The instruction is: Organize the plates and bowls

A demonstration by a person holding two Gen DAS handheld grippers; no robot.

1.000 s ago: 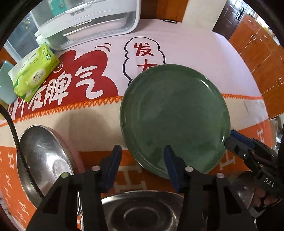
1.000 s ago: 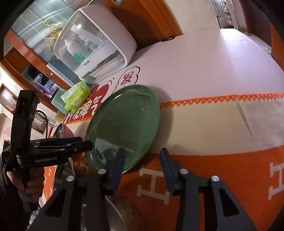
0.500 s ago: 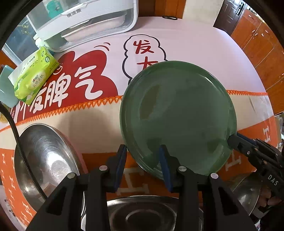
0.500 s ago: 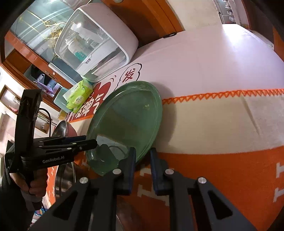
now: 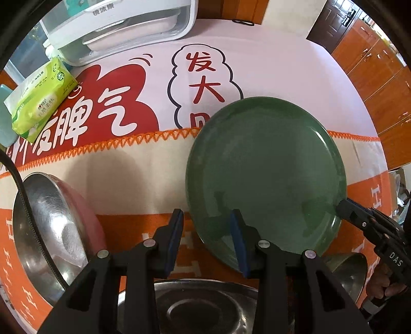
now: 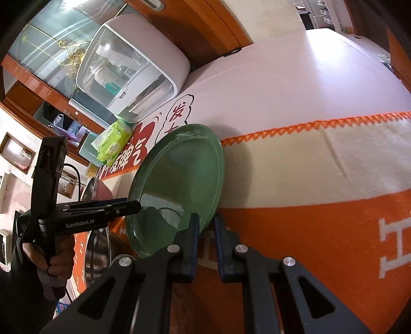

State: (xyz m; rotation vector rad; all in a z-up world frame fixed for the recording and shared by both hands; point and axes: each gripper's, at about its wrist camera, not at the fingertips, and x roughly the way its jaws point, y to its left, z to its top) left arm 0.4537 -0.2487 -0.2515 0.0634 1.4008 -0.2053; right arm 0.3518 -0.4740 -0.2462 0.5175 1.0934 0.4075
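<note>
A large green plate [image 5: 264,174] is held tilted above the table cloth; it also shows in the right wrist view [image 6: 179,185]. My right gripper [image 6: 206,228] is shut on its near rim, and shows from the left wrist view [image 5: 359,218] at the plate's right edge. My left gripper [image 5: 206,231] is open beside the plate's left edge, its right finger in front of the rim. Steel bowls lie at the left [image 5: 46,226] and just below my left gripper [image 5: 195,308].
A white dish cabinet [image 5: 120,23] stands at the back of the table. A green tissue pack [image 5: 41,97] lies at the left. A pink plate [image 5: 87,218] sits under the left steel bowl. Another steel bowl [image 5: 346,269] sits at the right.
My right gripper has closed on the green plate's rim and tilted it up. My left gripper has opened a little and the plate has shifted right of it.
</note>
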